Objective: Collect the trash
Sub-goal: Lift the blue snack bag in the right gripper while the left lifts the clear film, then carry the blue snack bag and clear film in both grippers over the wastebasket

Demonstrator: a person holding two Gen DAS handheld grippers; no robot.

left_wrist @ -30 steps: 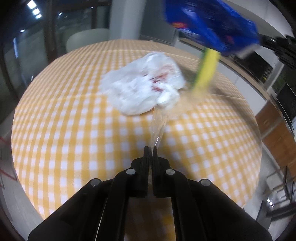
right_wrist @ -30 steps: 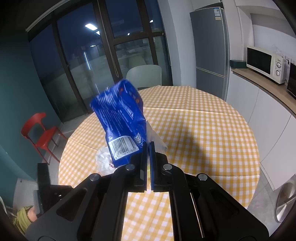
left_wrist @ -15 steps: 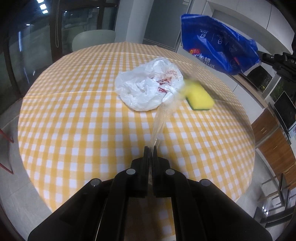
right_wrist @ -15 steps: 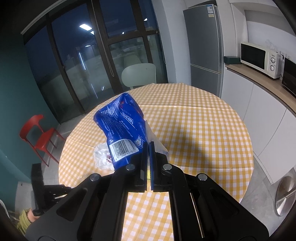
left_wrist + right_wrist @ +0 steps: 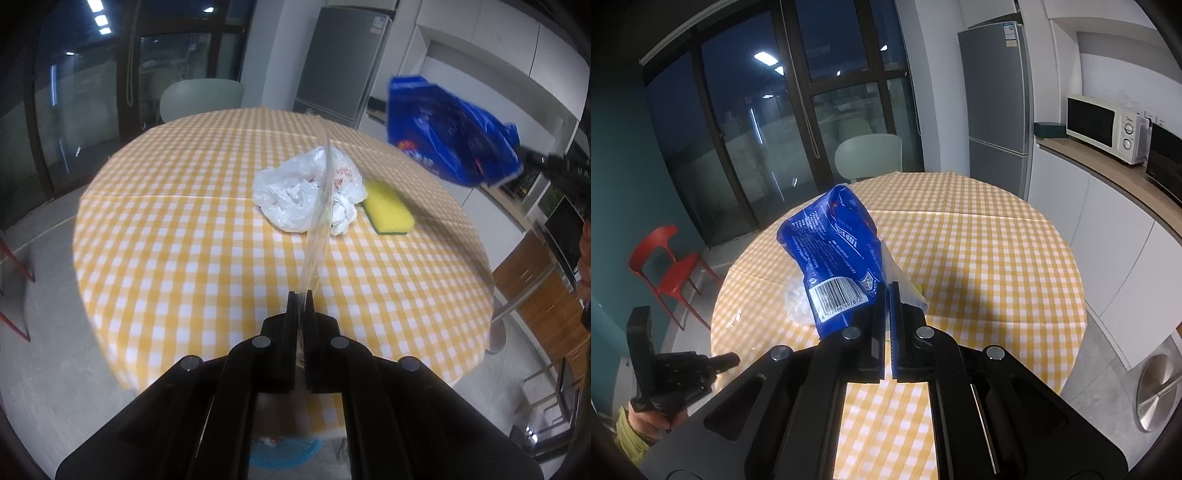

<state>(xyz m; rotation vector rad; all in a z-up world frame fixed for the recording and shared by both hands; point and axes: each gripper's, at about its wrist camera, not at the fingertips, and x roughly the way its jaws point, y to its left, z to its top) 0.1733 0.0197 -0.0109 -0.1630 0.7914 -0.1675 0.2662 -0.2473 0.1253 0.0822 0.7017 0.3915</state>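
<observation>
My left gripper (image 5: 301, 295) is shut on a clear plastic wrapper (image 5: 321, 218) that stands up from the jaws, held above the near edge of the round table. My right gripper (image 5: 888, 286) is shut on a blue snack bag (image 5: 834, 258) and holds it in the air over the table; the bag also shows in the left wrist view (image 5: 447, 136). A crumpled white plastic bag (image 5: 299, 192) with red marks and a yellow sponge (image 5: 389, 212) lie side by side on the yellow checked tablecloth (image 5: 184, 221).
A pale chair (image 5: 201, 98) stands behind the table, a red chair (image 5: 665, 266) to one side. A fridge (image 5: 995, 107), a counter with a microwave (image 5: 1104, 127) and a blue bin (image 5: 280, 454) under the table edge are nearby.
The yellow sponge dropped out of the blue bag onto the table beside the white bag. My left gripper pulled back and up with the clear wrapper. The blue bag stayed raised.
</observation>
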